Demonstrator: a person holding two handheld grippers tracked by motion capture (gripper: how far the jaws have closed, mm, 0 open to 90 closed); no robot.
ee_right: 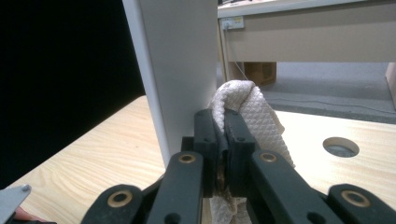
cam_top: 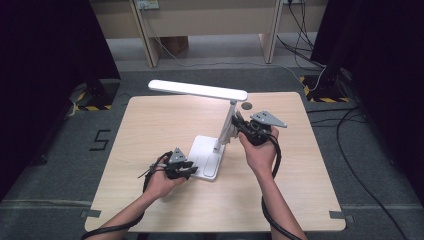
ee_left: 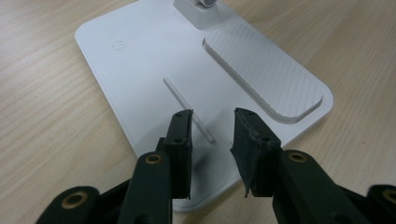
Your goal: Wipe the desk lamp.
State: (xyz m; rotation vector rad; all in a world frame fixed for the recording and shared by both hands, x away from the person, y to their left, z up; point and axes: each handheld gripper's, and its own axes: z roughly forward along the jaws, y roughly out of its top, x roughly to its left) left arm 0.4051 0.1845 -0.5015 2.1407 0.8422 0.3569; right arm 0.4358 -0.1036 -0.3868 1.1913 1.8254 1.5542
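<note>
A white desk lamp stands mid-table, with a flat base (cam_top: 207, 155), a slanted arm (cam_top: 226, 127) and a long head (cam_top: 197, 90). My left gripper (cam_top: 189, 170) rests at the near edge of the base (ee_left: 154, 60). In the left gripper view its jaws (ee_left: 212, 123) stand apart over the base, with nothing between them. My right gripper (cam_top: 240, 125) is at the right side of the arm. In the right gripper view it (ee_right: 223, 121) is shut on a white textured cloth (ee_right: 252, 112), which lies against the white arm (ee_right: 177, 70).
A round hole (cam_top: 246, 106) is set in the tabletop behind the lamp, also seen as the hole (ee_right: 341, 147) in the right gripper view. The base has a ribbed recessed tray (ee_left: 266, 74). Dark stands and cables flank the table on the floor.
</note>
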